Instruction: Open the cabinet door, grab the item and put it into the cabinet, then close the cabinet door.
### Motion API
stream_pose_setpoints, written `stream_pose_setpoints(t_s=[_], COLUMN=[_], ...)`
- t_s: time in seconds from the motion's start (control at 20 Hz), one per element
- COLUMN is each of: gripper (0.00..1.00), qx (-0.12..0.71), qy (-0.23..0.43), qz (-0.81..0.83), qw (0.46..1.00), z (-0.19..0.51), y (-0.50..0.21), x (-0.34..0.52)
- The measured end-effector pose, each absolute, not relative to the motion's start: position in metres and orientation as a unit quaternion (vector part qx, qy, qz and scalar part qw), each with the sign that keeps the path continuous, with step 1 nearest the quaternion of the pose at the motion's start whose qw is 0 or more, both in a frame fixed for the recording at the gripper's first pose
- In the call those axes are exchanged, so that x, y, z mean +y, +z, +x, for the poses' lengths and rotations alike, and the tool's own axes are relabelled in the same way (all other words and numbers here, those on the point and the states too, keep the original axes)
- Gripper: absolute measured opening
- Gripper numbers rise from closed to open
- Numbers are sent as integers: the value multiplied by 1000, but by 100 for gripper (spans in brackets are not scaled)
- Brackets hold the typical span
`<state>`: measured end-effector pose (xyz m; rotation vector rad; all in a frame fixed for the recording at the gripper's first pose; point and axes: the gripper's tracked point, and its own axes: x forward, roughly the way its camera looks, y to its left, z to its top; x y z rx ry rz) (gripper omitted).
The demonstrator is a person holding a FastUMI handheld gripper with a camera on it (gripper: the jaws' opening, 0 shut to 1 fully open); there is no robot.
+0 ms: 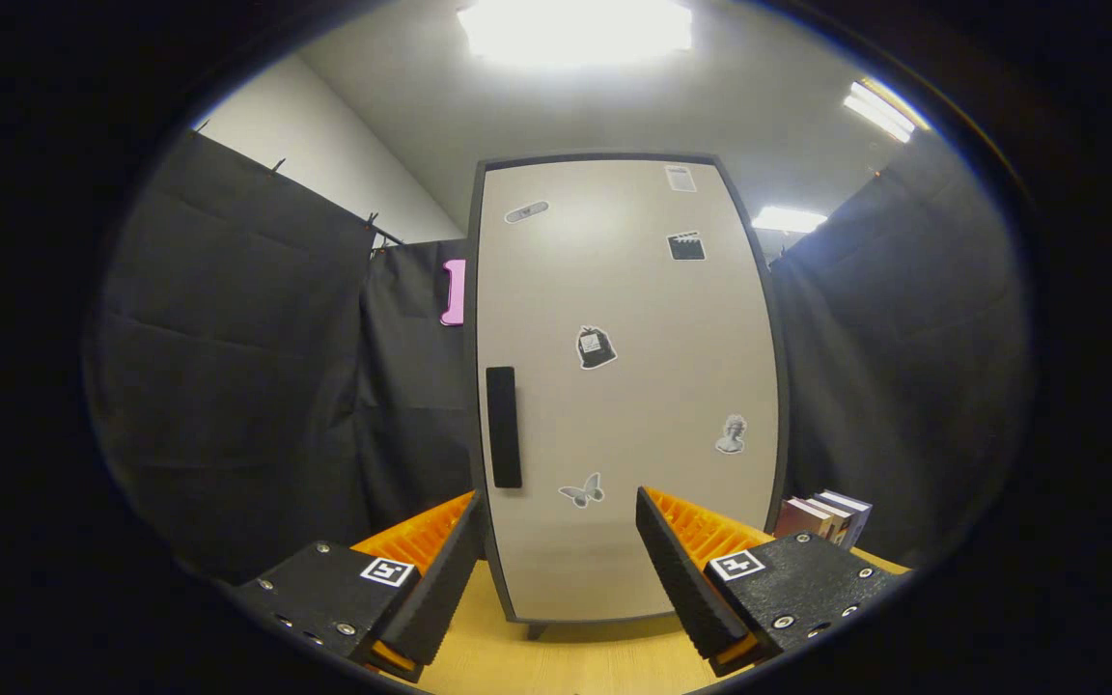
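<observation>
A tall beige cabinet (628, 386) stands straight ahead on the wooden table, its door closed and dotted with small stickers. A dark vertical handle (503, 427) sits on the door's left side, about halfway down. My gripper (561, 550) is open, with nothing between its fingers. It hangs a short way in front of the door's lower part. The left finger (445, 579) lies just below the handle. A few upright books (826, 519) stand to the right of the cabinet, beyond the right finger.
The wooden table (566, 661) runs under the fingers up to the cabinet's small feet. Black cloth walls close in on the left, behind and on the right. A pink shape hangs on the cloth left of the cabinet.
</observation>
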<state>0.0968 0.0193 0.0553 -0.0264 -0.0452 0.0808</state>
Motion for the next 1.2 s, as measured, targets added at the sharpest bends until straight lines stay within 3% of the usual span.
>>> stream_pose_setpoints(t_s=[0.8, 0.95, 1.2], gripper=[94, 86, 62], qx=[-2, 17, 32], qy=[85, 91, 72], qz=[-56, -49, -46], qw=[995, 994, 996], z=[222, 239, 257], y=[68, 56, 51], x=[82, 90, 87])
